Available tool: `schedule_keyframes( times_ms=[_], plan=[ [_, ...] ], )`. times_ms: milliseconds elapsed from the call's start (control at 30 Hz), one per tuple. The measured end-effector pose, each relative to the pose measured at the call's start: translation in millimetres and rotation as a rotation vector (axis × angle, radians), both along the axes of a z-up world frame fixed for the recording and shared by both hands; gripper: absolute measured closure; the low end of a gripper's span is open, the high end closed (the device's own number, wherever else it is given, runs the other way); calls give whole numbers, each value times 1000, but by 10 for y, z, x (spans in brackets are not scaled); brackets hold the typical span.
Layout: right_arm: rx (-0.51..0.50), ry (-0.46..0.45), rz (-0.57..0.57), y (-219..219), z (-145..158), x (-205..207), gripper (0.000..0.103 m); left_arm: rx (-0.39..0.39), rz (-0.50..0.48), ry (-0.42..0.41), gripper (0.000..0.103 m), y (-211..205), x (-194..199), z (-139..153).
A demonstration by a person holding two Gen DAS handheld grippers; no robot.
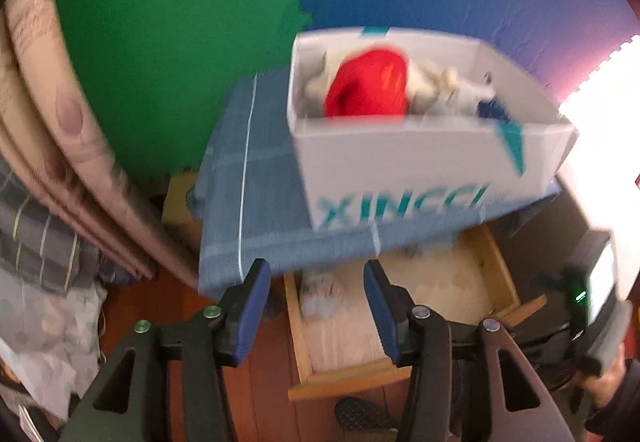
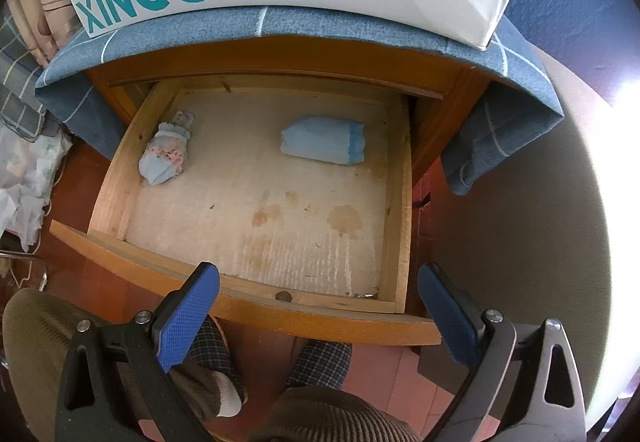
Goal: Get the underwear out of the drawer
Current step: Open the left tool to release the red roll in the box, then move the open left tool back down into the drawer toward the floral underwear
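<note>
Both claws spread, empty: left claw (image 1: 318, 306), right claw (image 2: 318, 318) above the open drawer (image 2: 112, 178). Rolled blue underwear (image 2: 322, 139) far right inside; soft, light, pinch mid-roll.

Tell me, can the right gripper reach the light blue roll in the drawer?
Probably yes. The drawer is pulled out, the light blue rolled underwear lies uncovered on its floor, and the right gripper is open above the drawer's front edge. Nothing sits between them.

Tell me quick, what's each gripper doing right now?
Left gripper: open, holding nothing.
Right gripper: open, holding nothing, above the drawer.
</note>
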State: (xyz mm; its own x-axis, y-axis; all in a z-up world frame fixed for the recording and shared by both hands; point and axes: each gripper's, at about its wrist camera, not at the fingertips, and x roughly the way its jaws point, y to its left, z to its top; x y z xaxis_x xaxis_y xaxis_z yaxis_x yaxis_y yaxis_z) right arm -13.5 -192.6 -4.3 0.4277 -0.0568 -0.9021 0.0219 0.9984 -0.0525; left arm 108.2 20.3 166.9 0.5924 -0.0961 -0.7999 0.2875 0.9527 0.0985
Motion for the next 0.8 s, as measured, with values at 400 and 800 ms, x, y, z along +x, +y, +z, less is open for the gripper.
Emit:
schedule_keyframes(
  times_ms=[400, 800],
  plan=[
    [2, -15, -38, -40, 30, -16, 5, 3, 122, 113, 53, 104, 45, -838],
    [-42, -43, -278, -314, 70, -53, 5, -8, 169, 212, 53, 103, 236, -1347]
  ],
)
